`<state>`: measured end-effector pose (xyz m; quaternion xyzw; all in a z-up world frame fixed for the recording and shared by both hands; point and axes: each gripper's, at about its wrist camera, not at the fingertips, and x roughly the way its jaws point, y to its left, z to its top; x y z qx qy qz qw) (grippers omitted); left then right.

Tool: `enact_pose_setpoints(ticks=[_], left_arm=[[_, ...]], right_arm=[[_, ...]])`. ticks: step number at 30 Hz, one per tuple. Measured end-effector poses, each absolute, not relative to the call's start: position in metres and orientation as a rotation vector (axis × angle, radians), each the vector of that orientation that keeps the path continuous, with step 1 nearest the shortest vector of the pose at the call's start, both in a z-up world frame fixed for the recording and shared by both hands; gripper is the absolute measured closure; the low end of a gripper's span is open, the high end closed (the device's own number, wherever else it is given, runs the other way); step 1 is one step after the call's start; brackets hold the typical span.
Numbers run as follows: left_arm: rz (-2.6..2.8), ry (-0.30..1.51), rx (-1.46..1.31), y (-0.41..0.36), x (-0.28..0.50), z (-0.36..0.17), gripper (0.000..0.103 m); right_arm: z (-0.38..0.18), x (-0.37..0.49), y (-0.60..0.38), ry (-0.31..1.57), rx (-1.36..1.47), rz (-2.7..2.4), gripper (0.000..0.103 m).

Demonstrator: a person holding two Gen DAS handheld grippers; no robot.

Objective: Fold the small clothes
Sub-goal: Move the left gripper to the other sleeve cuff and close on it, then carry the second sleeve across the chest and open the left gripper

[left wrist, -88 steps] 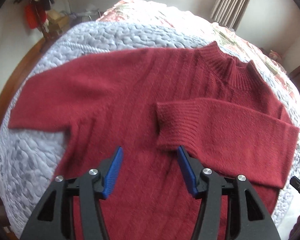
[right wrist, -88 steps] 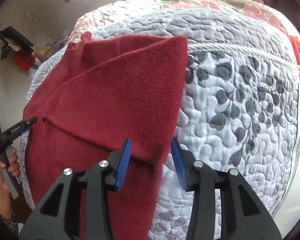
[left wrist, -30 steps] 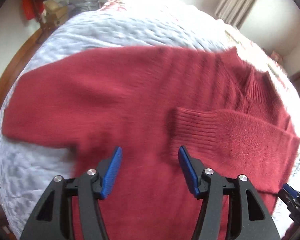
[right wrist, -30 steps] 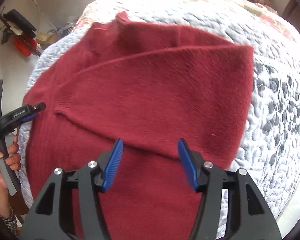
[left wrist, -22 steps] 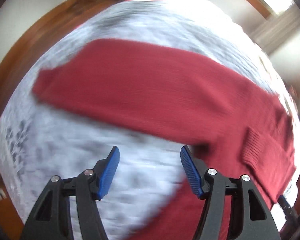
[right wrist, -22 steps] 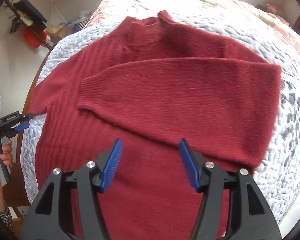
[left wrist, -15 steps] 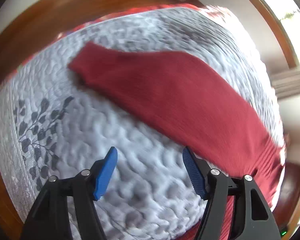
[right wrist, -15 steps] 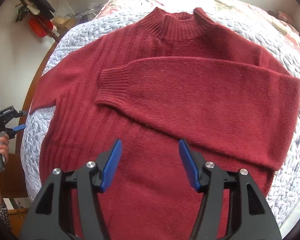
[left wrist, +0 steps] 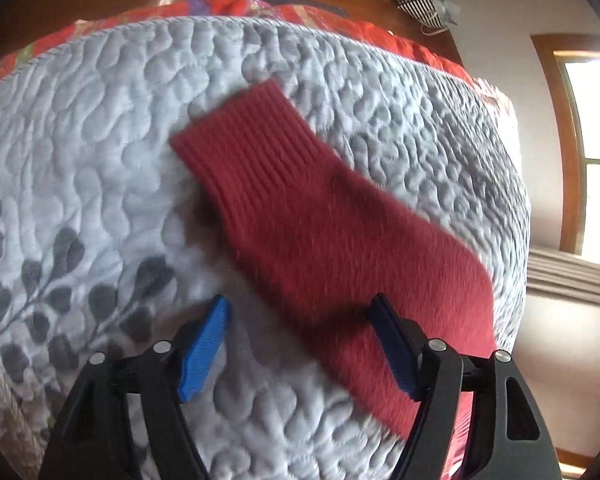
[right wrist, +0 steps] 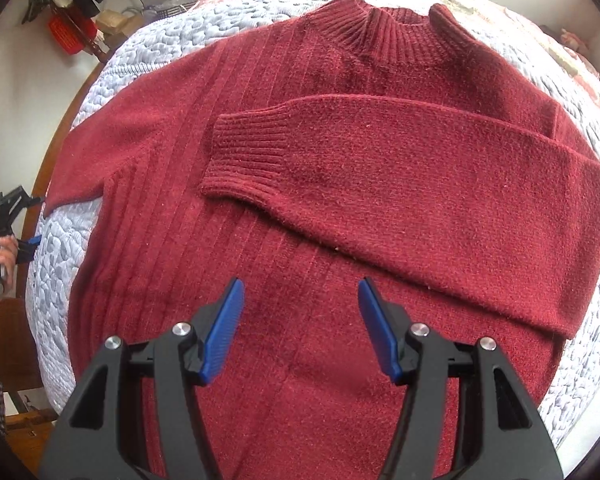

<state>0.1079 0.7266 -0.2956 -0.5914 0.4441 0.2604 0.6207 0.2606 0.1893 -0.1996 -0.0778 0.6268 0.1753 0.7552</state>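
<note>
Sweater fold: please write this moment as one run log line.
sweater: one sleeve folded | other sleeve: flat | left gripper: open | right gripper: open

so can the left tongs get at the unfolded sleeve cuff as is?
Probably yes. The left tongs are open, the sleeve lies flat on the quilt just ahead, and nothing covers its cuff.

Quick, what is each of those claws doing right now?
Left gripper: open, holding nothing, over the unfolded sleeve.
Right gripper: open, holding nothing, above the sweater.
</note>
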Motion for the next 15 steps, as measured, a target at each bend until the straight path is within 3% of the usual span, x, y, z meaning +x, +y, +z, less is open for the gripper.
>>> enact_pose_setpoints(ticks=[4, 7, 10, 12, 15], left_arm=[[0.594, 1.021, -1.402, 0.747, 0.117, -0.317, 0.031], [0.616, 1.022, -1.409, 0.755, 0.115, -0.326, 0.042], [0.628, 1.018, -1.387, 0.759, 0.113, -0.325, 0.066], [0.624, 1.004, -1.373, 0.761, 0.109, -0.323, 0.092], [0.632, 0.955, -1.36, 0.762, 0.1, -0.314, 0.096]], right_arm=[[-0.204, 0.26, 0.193, 1.372, -0.185, 0.374, 0.043], [-0.207, 0.261, 0.193, 1.374, -0.192, 0.364, 0.043], [-0.208, 0.261, 0.189, 1.371, -0.193, 0.356, 0.042], [-0.209, 0.262, 0.186, 1.373, -0.188, 0.348, 0.042], [-0.209, 0.26, 0.183, 1.376, -0.176, 0.349, 0.042]])
